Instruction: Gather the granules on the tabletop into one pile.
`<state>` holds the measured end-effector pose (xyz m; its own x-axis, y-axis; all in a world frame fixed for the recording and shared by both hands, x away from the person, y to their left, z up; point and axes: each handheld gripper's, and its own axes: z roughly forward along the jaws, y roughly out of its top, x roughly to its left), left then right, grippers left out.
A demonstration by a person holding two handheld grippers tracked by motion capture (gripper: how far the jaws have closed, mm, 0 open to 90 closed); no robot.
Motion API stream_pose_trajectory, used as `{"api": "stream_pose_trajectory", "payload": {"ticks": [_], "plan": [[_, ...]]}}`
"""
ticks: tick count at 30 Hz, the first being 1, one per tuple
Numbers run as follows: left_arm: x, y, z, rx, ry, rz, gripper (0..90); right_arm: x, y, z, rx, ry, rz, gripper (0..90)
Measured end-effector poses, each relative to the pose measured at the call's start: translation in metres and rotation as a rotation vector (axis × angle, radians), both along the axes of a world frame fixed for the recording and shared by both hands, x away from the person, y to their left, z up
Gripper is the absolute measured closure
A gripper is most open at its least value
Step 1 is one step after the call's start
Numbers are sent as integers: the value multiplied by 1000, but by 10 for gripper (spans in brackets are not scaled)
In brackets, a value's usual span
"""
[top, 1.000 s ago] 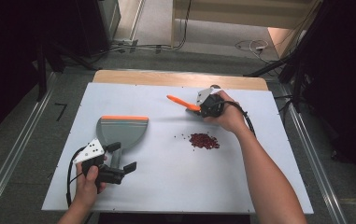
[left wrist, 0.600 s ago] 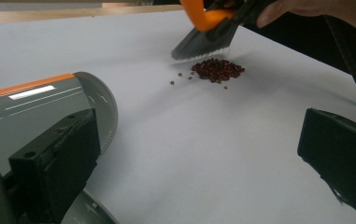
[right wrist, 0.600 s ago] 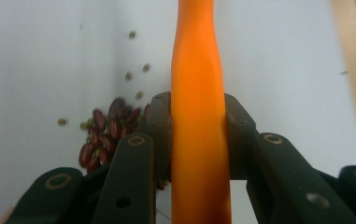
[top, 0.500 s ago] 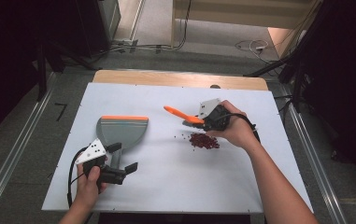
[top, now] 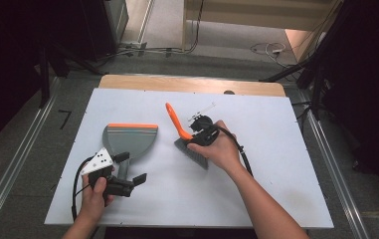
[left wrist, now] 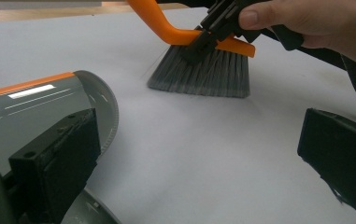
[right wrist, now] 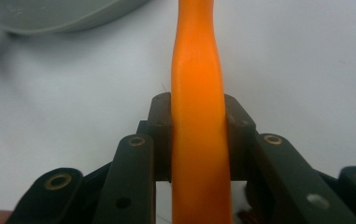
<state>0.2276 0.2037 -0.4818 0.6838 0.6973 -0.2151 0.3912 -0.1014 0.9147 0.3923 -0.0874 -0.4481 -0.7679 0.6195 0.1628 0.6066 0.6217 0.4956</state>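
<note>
The jaws of the right gripper (top: pixel 197 135) squeeze the orange brush (top: pixel 179 127), the left gripper (top: pixel 127 172) is open beside the dustpan (top: pixel 130 139), so sweeping may push the unheld dustpan away

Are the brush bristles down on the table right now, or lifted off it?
Down. The brush's grey bristles meet the white table, right gripper clamped on its orange handle.

Left gripper (top: pixel 136 180): jaws apart, low, just beside dustpan (top: pixel 130 139) | Right gripper (top: pixel 197 137): jaws clamped on brush handle (top: pixel 175 120), right of dustpan, forearm angled inward
</note>
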Motion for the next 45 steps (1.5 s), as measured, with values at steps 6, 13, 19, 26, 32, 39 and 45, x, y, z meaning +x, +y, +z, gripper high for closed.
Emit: {"api": "stream_pose_trajectory", "payload": {"ticks": [6, 13, 19, 26, 32, 39, 45], "plan": [[1, -1, -1, 0, 4, 0, 0, 12, -32, -2, 36, 55, -126, 686], [1, -2, -1, 1, 1, 3, 0, 9, -62, -2, 92, 29, -166, 687], [1, -2, -1, 5, 4, 14, 0, -6, -81, 15, 192, -3, -146, 687], [-1, -2, 0, 3, 1, 29, 0, -23, -119, 32, 245, -47, -171, 687], [0, -1, -1, 6, -3, 48, 0, -33, -156, 29, 275, -67, -200, 686], [1, 4, 0, -2, -14, 82, 0, -43, -193, 18, 286, -75, -230, 686], [1, 7, 1, -5, -20, 100, 0, -52, -218, 14, 298, -85, -260, 686]]}}
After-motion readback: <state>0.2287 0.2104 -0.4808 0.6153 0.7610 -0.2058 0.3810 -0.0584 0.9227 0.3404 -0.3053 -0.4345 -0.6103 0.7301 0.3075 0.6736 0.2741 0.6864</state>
